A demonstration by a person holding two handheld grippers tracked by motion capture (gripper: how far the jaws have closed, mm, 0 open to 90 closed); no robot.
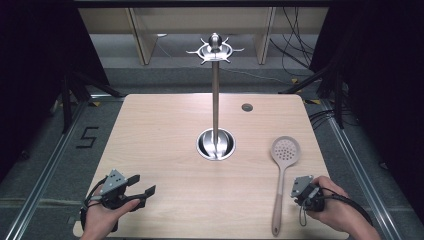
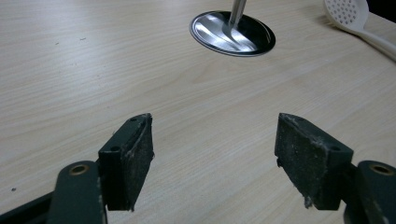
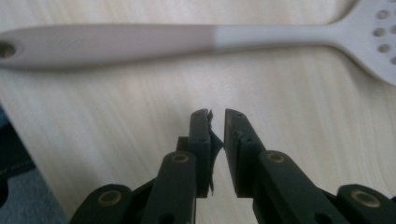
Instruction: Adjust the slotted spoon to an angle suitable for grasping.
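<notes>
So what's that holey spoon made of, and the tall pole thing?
The holey spoon looks like matte plastic or silicone: dull, pale, with no glints. I can't tell which. The tall pole and its round base look like polished metal, shiny silver, and the base mirrors the pole.

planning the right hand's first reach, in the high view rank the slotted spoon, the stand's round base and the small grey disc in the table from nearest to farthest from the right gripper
From the right gripper:
1. Slotted spoon, just beside it on its left, handle toward the near edge.
2. Stand's round base, mid-table, farther left.
3. Small grey disc, near the far edge.
</notes>
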